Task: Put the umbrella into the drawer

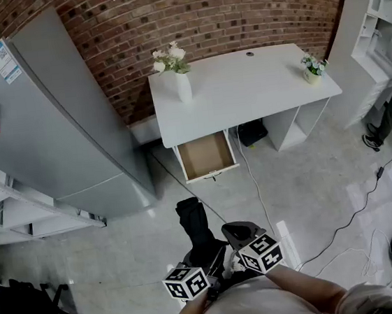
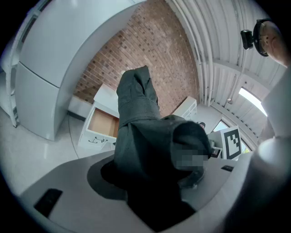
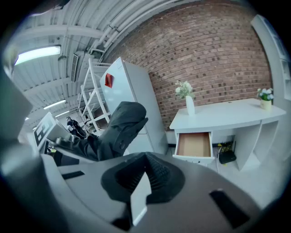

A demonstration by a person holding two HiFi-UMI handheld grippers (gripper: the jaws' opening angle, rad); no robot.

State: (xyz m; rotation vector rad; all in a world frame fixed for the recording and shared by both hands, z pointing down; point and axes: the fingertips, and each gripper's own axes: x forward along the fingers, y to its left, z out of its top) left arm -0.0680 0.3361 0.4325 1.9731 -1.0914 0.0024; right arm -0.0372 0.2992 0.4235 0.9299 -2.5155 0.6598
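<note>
A folded black umbrella [image 1: 193,225] sticks forward out of my left gripper [image 1: 206,256], which is shut on its lower end close to the person's body. In the left gripper view the umbrella [image 2: 141,132] fills the space between the jaws and hides the pads. My right gripper [image 1: 237,232] sits just right of it, shut and empty; its ribbed pads [image 3: 157,170] meet with nothing between them. The open drawer [image 1: 207,156] of the white desk [image 1: 259,89] lies ahead across the floor, its wooden inside bare. It also shows as the drawer [image 2: 103,124] and the drawer [image 3: 194,144].
A grey fridge [image 1: 58,119] stands left of the desk. On the desk are a white vase with flowers [image 1: 182,84] and a small potted plant [image 1: 311,68]. A black box [image 1: 251,132] sits under the desk, cables [image 1: 344,224] run over the floor, a person's leg [image 1: 389,120] is at right.
</note>
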